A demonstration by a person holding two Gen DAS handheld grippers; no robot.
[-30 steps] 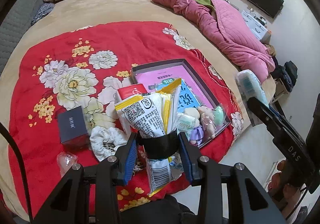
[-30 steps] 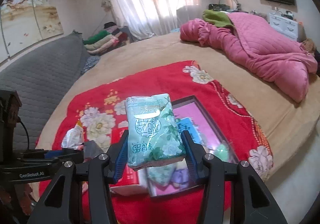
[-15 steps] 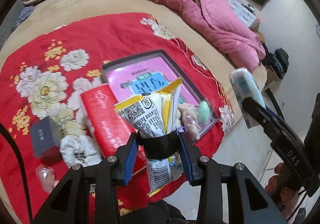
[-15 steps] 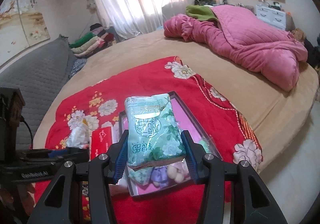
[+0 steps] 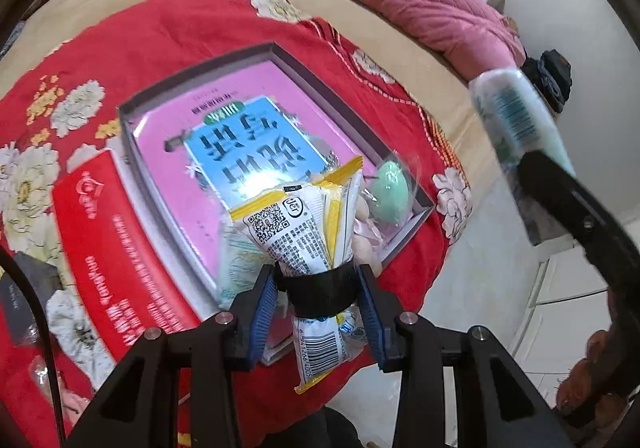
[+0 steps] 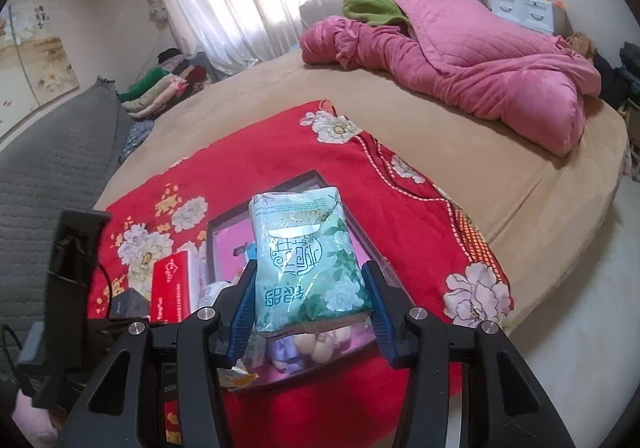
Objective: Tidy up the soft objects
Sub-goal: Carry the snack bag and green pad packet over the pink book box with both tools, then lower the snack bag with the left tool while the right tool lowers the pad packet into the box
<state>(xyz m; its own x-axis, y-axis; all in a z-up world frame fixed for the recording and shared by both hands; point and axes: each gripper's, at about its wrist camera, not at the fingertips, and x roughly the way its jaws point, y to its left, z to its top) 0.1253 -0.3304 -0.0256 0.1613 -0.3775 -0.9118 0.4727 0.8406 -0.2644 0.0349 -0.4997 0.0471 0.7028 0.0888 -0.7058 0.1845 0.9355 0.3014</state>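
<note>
Above the open tray on the red bedspread, our left gripper pinches a banded snack-packet bundle, our right gripper clasps a tissue pack; both look light, squashy, best held mid-body.

1. The left tongs are matte black, with two angular arms that widen toward the camera.
2. Ribbed blue pads line the inner faces of their tips.
3. A round silver screw head sits on each arm behind the pads, with another further back.
4. A thin black cable curves past on the left of them.
5. The right tongs match: black arms, blue ribbed pads, silver screws.
</note>
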